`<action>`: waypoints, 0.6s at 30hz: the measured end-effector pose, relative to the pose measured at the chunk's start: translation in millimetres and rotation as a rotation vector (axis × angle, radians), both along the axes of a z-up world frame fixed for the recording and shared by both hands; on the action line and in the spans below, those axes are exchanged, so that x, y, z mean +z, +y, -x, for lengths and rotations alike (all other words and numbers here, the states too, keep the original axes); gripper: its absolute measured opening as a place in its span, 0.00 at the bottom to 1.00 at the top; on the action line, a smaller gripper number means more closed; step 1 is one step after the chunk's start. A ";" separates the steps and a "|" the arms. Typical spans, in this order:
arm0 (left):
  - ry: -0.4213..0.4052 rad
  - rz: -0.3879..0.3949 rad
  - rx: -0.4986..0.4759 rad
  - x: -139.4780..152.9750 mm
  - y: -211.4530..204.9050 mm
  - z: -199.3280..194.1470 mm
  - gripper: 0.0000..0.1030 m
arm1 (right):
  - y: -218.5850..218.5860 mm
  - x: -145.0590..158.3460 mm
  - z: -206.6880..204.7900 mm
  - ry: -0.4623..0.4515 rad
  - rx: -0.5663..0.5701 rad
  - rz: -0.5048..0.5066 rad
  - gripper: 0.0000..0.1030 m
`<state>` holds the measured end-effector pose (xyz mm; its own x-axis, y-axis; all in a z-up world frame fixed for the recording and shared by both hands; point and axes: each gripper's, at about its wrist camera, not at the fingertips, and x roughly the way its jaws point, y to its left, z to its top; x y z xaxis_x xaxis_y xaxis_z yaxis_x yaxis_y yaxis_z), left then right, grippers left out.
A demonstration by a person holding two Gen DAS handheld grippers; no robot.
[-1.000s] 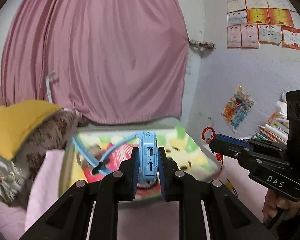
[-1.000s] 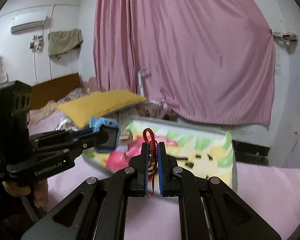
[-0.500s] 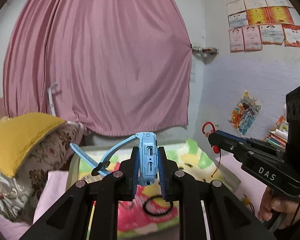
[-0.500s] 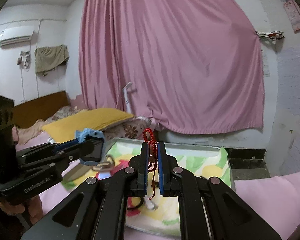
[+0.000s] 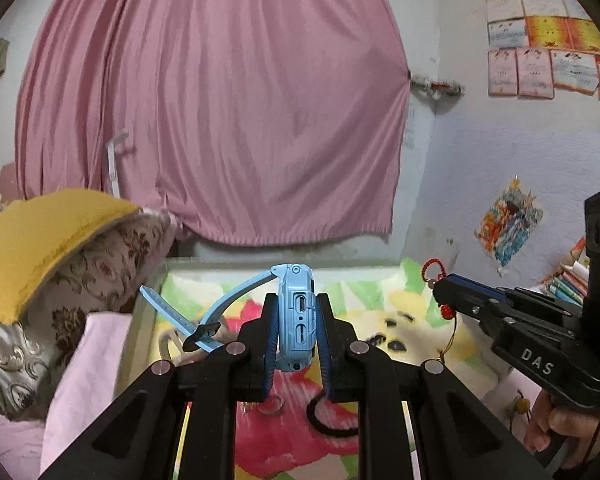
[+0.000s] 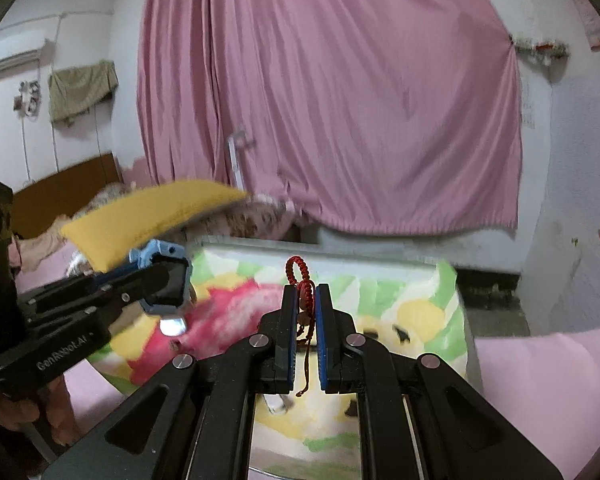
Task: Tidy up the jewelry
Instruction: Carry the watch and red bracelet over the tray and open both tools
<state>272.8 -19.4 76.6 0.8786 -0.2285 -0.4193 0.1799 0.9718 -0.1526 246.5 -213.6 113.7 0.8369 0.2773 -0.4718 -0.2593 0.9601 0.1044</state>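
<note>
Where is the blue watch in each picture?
Left wrist view: blue watch in the middle, clamped in the left gripper.
Right wrist view: blue watch at the left, poking out of the left gripper.
Shared landmark: the pink curtain behind.

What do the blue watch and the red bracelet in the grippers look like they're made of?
Blue watch: the case looks like matte moulded plastic, with port slots cut in its side; the strap is probably soft silicone, since it bends in a smooth curve and has punched holes. Red bracelet: likely braided cord, going by its knotted weave and loose hanging ends, with what may be a bead.
</note>
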 end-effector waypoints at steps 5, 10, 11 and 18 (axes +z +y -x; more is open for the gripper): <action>0.064 -0.021 -0.027 -8.0 -2.7 -5.4 0.16 | -9.7 -22.4 -19.6 0.148 0.006 -0.033 0.07; 0.100 -0.053 -0.054 -12.1 -8.3 -8.6 0.16 | -12.1 -35.8 -28.1 0.222 0.027 -0.040 0.07; 0.103 -0.058 -0.060 -12.3 -9.3 -8.7 0.16 | -11.3 -36.9 -28.7 0.230 0.029 -0.036 0.07; 0.132 -0.091 -0.083 -15.3 -16.0 -10.5 0.16 | -3.4 -47.0 -35.2 0.299 0.053 -0.017 0.07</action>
<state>283.3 -35.4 61.3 0.7945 -0.2541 -0.5516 0.2444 0.9652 -0.0927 281.7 -217.0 66.7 0.6456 0.3265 -0.6904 -0.2639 0.9437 0.1995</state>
